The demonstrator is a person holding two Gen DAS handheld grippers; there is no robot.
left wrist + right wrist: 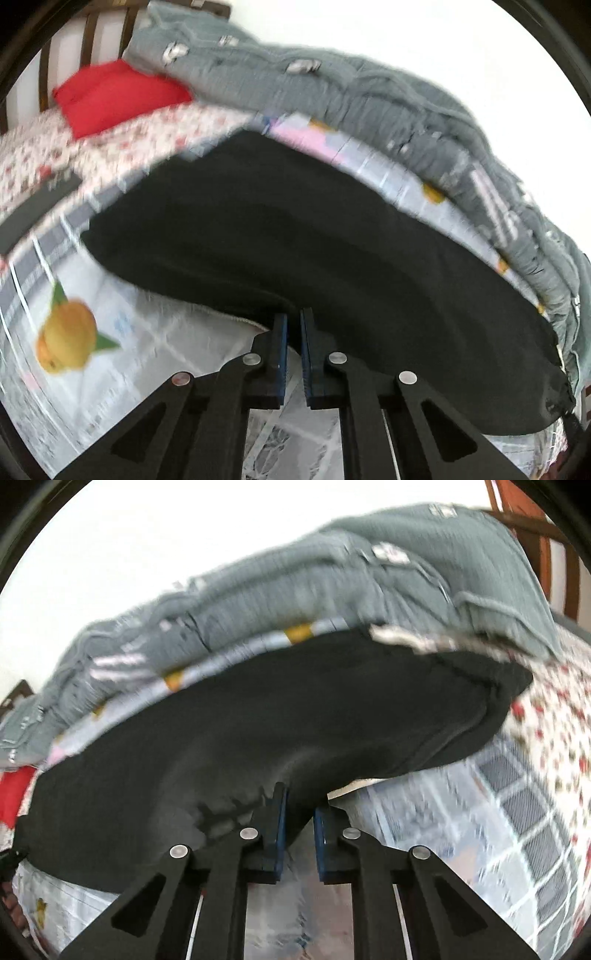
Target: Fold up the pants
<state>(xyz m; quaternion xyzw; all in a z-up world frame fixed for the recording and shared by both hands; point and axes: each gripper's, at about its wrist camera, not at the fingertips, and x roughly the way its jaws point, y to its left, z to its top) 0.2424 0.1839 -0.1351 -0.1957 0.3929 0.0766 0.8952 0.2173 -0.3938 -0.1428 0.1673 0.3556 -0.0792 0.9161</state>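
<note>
The black pants (295,236) lie spread across the bed, and both grippers hold their near edge. My left gripper (293,325) is shut on the near edge of the pants, its blue pads close together with the fabric pinched at the tips. In the right wrist view the pants (295,709) fill the middle. My right gripper (299,805) is shut on a bunched fold of the pants' near edge, which runs down between the pads. Both views are blurred by motion.
A crumpled grey quilt (369,96) lies along the far side of the bed by a white wall. A red cushion (114,92) sits near the wooden headboard (88,40). The sheet (110,332) is patterned with grids, flowers and an orange fruit.
</note>
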